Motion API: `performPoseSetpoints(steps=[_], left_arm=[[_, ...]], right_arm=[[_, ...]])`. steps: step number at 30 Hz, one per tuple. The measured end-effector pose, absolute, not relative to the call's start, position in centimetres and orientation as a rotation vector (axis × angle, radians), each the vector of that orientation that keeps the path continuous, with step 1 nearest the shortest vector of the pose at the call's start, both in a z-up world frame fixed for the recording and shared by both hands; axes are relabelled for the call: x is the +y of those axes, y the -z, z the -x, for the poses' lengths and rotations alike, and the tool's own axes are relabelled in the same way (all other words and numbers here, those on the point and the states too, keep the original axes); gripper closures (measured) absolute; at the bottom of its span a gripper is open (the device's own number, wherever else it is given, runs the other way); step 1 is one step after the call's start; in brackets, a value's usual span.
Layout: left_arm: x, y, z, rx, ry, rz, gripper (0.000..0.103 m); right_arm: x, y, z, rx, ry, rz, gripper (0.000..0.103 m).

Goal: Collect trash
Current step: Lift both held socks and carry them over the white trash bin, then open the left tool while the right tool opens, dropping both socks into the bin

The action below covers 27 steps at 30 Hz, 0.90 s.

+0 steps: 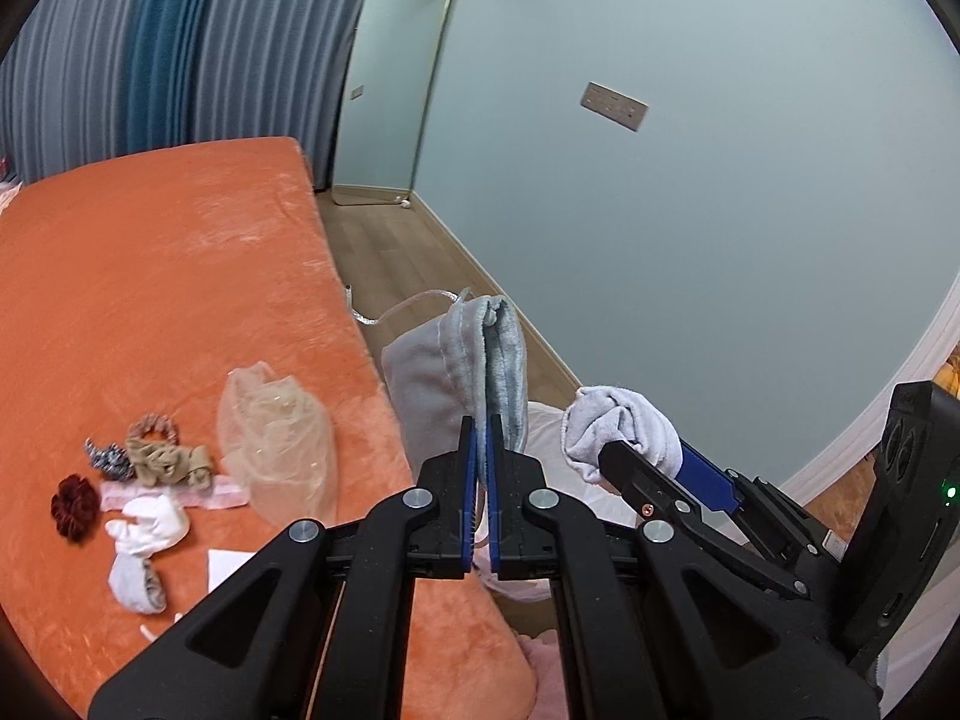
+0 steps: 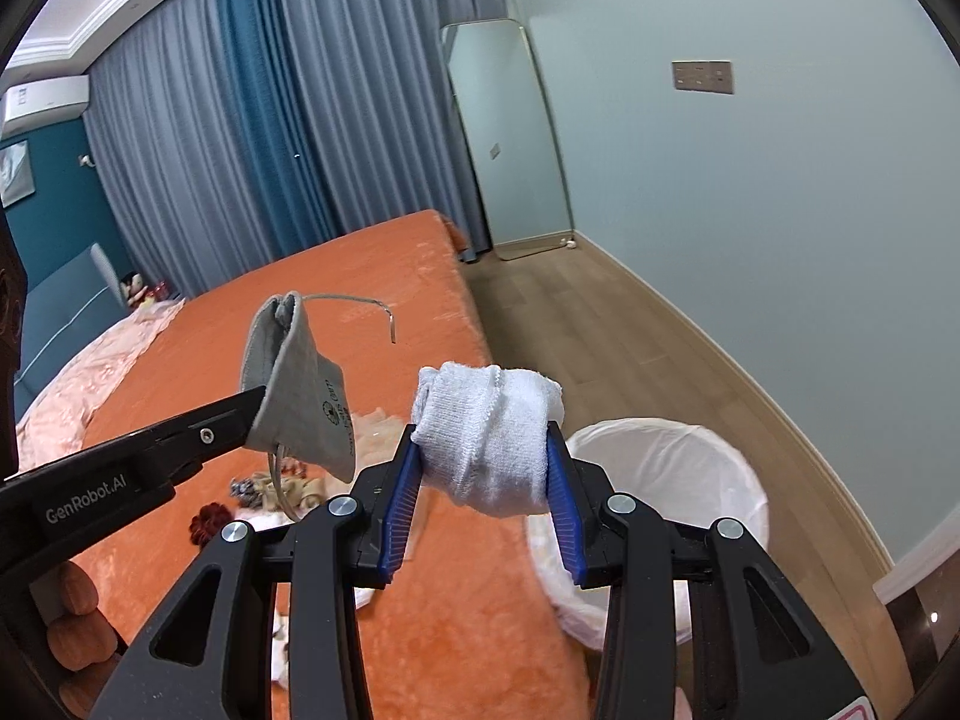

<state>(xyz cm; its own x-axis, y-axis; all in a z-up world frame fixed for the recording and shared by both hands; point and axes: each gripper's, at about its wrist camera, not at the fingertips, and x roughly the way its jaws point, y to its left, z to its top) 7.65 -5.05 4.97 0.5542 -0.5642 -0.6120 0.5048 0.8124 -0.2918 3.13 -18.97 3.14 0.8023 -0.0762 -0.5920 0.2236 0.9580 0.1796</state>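
Note:
My left gripper (image 1: 480, 420) is shut on a grey face mask (image 1: 444, 360) that hangs in the air with its strap trailing, just past the edge of the orange bed (image 1: 150, 270). In the right wrist view that mask (image 2: 294, 396) sits at the left, pinched by the left gripper (image 2: 258, 396). My right gripper (image 2: 486, 429) is shut on a rolled white sock (image 2: 489, 438), held above the bed's edge beside a white-lined bin (image 2: 708, 462). From the left wrist the sock (image 1: 618, 420) and right gripper (image 1: 636, 450) are at the right, with the bin (image 1: 546, 432) mostly hidden behind them.
On the bed lie a clear plastic bag (image 1: 276, 444), a dark red scrunchie (image 1: 75, 507), beige cloth (image 1: 168, 459), crumpled white tissue (image 1: 150, 525) and a paper slip (image 1: 225, 564). A wood floor strip (image 2: 600, 324) runs between bed and wall. A mirror (image 2: 510, 138) leans in the corner.

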Motion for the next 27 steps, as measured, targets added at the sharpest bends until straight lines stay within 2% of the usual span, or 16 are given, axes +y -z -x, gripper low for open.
performPoseSetpoints(steps=[20, 25, 26, 27], left_arm=[[-16.2, -2.0, -10.1, 0.828, 0.819, 0.047, 0.1], [-17.4, -1.0, -11.5, 0.857, 0.832, 0.074, 0.099], [-17.5, -0.9, -11.7, 0.859, 0.829, 0.076, 0.097], [-17.6, -0.7, -11.9, 0.861, 0.82, 0.076, 0.089]], right_arm=[[-27.3, 0.8, -3.9, 0.675, 0.301, -0.32, 0.065], [-27.8, 1.7, -4.3, 0.686, 0.312, -0.331, 0.061], [-27.8, 1.8, -4.3, 0.687, 0.316, -0.33, 0.059], [-27.8, 1.7, -4.5, 0.687, 0.32, -0.33, 0.055]])
